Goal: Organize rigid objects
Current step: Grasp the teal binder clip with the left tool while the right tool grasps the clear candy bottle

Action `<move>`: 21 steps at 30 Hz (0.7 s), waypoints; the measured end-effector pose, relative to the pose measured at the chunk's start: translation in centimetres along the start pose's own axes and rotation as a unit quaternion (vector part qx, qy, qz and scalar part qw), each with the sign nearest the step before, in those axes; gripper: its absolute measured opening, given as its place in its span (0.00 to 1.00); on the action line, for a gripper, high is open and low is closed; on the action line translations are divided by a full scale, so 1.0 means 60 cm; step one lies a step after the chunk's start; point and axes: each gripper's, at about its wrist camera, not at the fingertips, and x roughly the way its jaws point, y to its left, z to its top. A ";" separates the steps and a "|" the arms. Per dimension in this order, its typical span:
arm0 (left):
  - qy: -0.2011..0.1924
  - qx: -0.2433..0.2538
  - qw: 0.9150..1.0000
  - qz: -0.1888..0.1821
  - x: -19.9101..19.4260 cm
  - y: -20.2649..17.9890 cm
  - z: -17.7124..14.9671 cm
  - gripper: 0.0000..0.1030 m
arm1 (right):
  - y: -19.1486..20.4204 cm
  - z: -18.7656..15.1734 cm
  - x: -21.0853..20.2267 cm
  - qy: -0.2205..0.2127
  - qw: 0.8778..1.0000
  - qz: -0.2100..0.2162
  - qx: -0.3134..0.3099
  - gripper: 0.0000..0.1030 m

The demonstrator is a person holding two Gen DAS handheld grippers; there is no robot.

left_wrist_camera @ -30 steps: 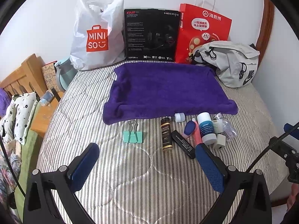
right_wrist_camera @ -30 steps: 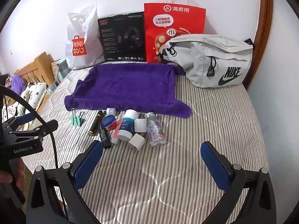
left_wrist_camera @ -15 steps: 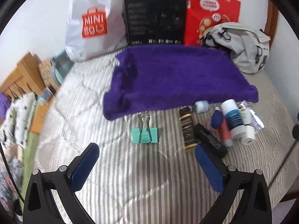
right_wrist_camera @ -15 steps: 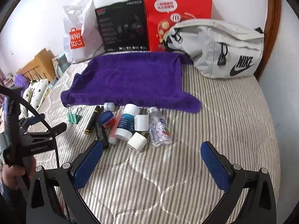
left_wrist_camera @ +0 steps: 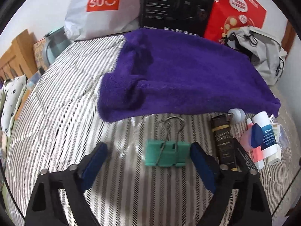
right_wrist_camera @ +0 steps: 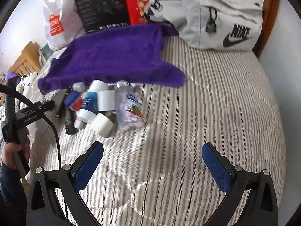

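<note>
A green binder clip (left_wrist_camera: 166, 153) lies on the striped bed, just in front of my open left gripper (left_wrist_camera: 148, 150), close to its right finger. To its right lie a dark "Grand Reserve" tube (left_wrist_camera: 223, 143), a black stick, a pink and blue tube (left_wrist_camera: 253, 140) and a white bottle with a blue label (left_wrist_camera: 268, 135). In the right wrist view the same pile shows: the white bottle (right_wrist_camera: 90, 103), a white cap (right_wrist_camera: 102, 124), a white jar (right_wrist_camera: 106, 100) and a clear bottle (right_wrist_camera: 128, 107). My right gripper (right_wrist_camera: 152, 152) is open above bare bed, right of the pile. A purple towel (left_wrist_camera: 184, 79) lies behind.
A white Miniso bag (left_wrist_camera: 102, 5), a black box (left_wrist_camera: 176, 5), a red paper bag (left_wrist_camera: 235, 13) and a grey Nike bag (right_wrist_camera: 216, 17) line the wall. A wooden headboard (left_wrist_camera: 13, 56) and a pillow are at left. A hand (right_wrist_camera: 13, 150) holds the left gripper.
My left gripper has moved forward and down to the binder clip, which now sits between the fingertips. My right gripper has moved closer to the pile and tilted.
</note>
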 end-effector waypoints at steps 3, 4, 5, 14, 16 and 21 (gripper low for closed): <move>-0.010 0.024 1.000 0.006 -0.003 -0.011 -0.004 0.66 | -0.009 0.003 0.012 -0.003 1.000 0.004 0.002 0.99; -0.012 0.026 1.000 0.004 -0.006 -0.012 -0.006 0.58 | -0.010 0.005 0.015 -0.005 1.000 0.008 0.003 0.99; -0.013 0.030 0.999 0.003 -0.009 -0.015 -0.007 0.54 | -0.011 0.008 0.017 -0.007 1.000 0.012 0.003 0.97; -0.013 0.036 0.999 0.000 -0.016 -0.030 -0.013 0.38 | 0.019 0.061 0.068 -0.012 0.998 0.045 -0.047 0.83; -0.013 0.038 0.999 0.000 -0.016 -0.031 -0.014 0.38 | 0.031 0.065 0.089 0.000 0.997 0.028 -0.072 0.80; -0.013 0.035 0.999 0.001 -0.015 -0.031 -0.015 0.38 | 0.044 0.076 0.124 0.005 0.996 0.027 -0.086 0.71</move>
